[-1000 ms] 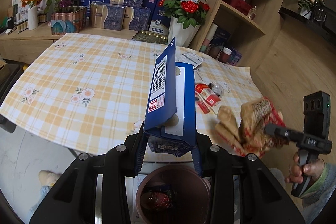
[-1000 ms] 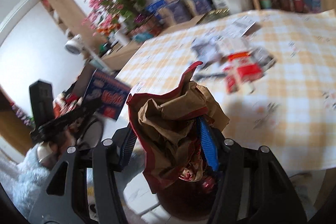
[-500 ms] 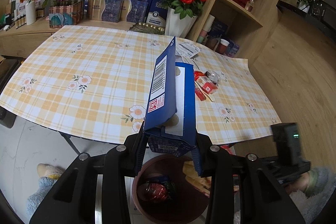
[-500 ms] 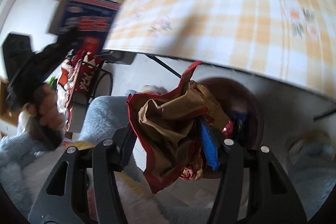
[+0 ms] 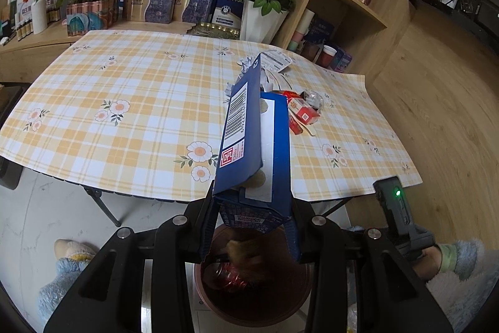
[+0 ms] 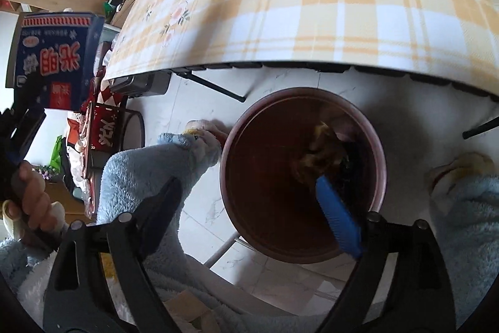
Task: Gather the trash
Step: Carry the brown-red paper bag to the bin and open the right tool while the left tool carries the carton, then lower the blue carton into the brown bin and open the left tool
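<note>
bins (image 6: pixel 379 177): 1 | blue boxes (image 5: pixel 255 152): 1, in left tongs (image 5: pixel 252 227)

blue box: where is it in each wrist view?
Left wrist: blue box at centre, clamped in the left tool, above the trash bin.
Right wrist: blue box at far left, upside down.
Shared landmark: the trash bin on the floor by the checked tablecloth.
</note>
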Demonstrator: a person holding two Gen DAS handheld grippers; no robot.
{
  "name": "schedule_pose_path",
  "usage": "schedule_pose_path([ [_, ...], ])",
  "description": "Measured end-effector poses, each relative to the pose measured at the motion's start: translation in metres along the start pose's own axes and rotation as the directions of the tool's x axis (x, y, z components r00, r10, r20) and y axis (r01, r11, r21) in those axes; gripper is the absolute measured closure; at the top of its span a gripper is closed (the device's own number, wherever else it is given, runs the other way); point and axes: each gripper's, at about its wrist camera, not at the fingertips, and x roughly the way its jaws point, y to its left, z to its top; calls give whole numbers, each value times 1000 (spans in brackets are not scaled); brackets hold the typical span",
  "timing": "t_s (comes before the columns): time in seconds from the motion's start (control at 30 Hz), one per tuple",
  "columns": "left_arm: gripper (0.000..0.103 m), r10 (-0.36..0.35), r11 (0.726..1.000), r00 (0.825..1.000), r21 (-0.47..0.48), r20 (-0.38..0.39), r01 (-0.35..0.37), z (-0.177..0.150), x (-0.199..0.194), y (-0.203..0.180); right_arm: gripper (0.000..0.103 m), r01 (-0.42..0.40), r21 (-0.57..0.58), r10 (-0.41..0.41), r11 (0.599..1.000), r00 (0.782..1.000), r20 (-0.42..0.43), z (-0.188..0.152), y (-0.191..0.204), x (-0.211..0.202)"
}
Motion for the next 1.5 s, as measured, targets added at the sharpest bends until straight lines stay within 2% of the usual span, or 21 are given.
schedule_pose_path([
  [0.13,66,-9,1000,1000,12,-18,9,-4,4,-2,8,57,-15,-56,998,995,88,6,6,-24],
  [0.3,66,-14,999,999,34,-48,16,-9,11,-6,6,128,-39,-115,991,967,228,13,11,-63],
  [0.5,66,-23,996,994,86,-111,32,-18,24,-14,6,261,-67,-218,963,900,377,23,24,-98],
  [0.73,66,-45,986,973,144,-227,79,-34,44,-26,6,288,-26,-240,957,841,485,35,25,-125],
  [0.97,66,-31,979,939,181,-343,98,-46,67,-34,6,284,14,-254,959,834,489,33,14,-130],
  [1.17,65,-23,973,917,201,-398,111,-52,81,-40,6,274,46,-262,961,838,478,29,3,-131],
  [1.2,59,-24,974,916,198,-401,113,-52,83,-40,6,273,50,-263,961,839,476,29,2,-131],
  [1.23,54,-29,974,915,195,-402,117,-52,83,-40,6,273,55,-265,961,839,475,29,0,-131],
  [1.27,41,-28,975,918,193,-396,114,-51,83,-39,6,273,59,-267,960,839,474,29,-1,-131],
  [1.3,33,-25,976,922,192,-387,107,-50,82,-39,6,272,62,-269,960,839,473,29,-2,-130],
  [1.4,30,-35,979,932,176,-360,105,-45,78,-37,6,272,70,-272,960,840,469,30,-4,-129],
  [1.5,21,-13,986,947,153,-322,65,-38,76,-31,6,282,75,-283,957,838,466,31,-5,-127],
])
